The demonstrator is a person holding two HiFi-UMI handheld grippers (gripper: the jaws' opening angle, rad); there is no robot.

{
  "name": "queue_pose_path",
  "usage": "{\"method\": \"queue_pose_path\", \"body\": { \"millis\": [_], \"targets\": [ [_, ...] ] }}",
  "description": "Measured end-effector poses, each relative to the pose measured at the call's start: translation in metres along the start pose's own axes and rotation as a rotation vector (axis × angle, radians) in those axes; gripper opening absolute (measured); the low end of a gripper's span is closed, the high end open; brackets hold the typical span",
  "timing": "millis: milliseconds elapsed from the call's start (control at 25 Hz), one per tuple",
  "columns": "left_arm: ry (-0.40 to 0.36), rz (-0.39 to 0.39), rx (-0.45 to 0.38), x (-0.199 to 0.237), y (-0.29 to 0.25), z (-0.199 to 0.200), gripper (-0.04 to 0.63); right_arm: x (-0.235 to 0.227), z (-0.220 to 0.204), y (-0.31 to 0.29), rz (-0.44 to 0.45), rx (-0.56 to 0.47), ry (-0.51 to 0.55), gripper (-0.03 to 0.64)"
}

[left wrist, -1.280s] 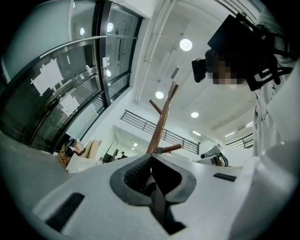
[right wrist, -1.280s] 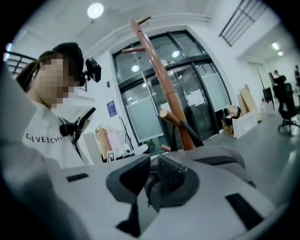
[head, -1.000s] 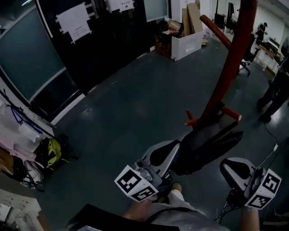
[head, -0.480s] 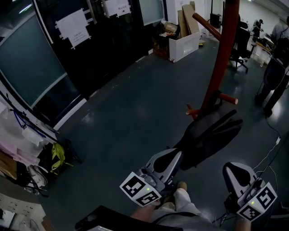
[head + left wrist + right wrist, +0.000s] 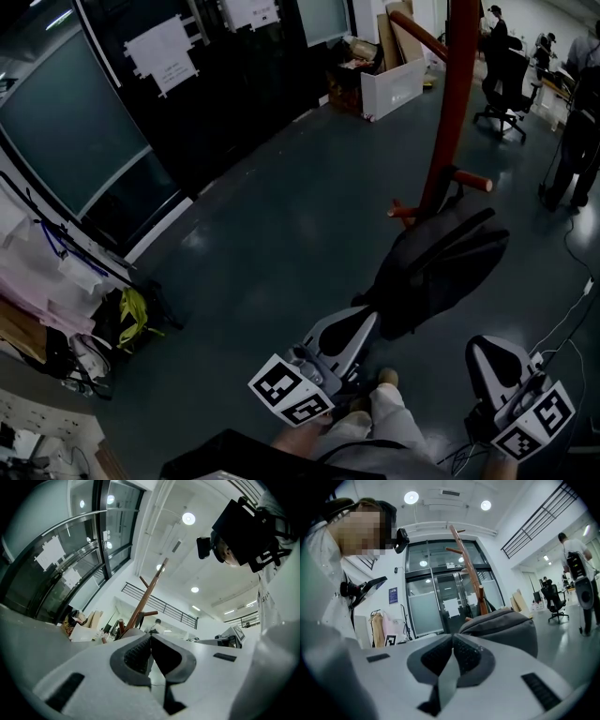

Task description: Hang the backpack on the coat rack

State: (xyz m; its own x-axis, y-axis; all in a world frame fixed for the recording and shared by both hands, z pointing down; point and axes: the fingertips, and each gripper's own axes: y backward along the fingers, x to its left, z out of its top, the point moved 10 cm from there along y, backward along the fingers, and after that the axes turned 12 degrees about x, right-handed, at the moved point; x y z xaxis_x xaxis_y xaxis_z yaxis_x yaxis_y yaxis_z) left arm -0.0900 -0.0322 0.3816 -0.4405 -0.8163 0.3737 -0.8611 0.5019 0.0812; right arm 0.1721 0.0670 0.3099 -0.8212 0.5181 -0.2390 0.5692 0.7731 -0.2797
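Observation:
A dark grey backpack (image 5: 441,267) lies on the floor, leaning against the foot of the reddish-brown coat rack (image 5: 452,112). Short pegs stick out low on the rack pole, just above the bag. My left gripper (image 5: 364,319) is shut, its tips close to the bag's near end; whether they touch it cannot be told. My right gripper (image 5: 480,345) is shut and empty, to the right of the bag and apart from it. The right gripper view shows the backpack (image 5: 501,625) just beyond the closed jaws, with the rack (image 5: 469,571) behind it. In the left gripper view the rack (image 5: 146,595) rises beyond the closed jaws.
A dark glass wall (image 5: 84,122) runs along the left. Bags and hanging clothes (image 5: 117,319) crowd the lower left. A white box with cardboard (image 5: 392,80) stands at the back. An office chair (image 5: 502,75) and a standing person (image 5: 572,141) are at the right. A cable (image 5: 574,314) lies on the floor.
The head view has swung, so the rack now stands more upright in frame. Both grippers stay shut and low, near the backpack, which has not been lifted.

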Motion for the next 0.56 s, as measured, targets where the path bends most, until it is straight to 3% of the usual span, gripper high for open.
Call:
{"method": "queue_pose_path", "body": {
  "millis": [320,560],
  "targets": [
    [0.006,0.034,0.019,-0.017,-0.004,-0.003,0.011,-0.005,-0.007,0.008,0.038,-0.022,-0.004,0.026],
    [0.003,0.031,0.016,-0.03,-0.035,0.003,0.011,-0.023,0.011,0.013,0.063,-0.02,0.027,0.026]
  ]
}}
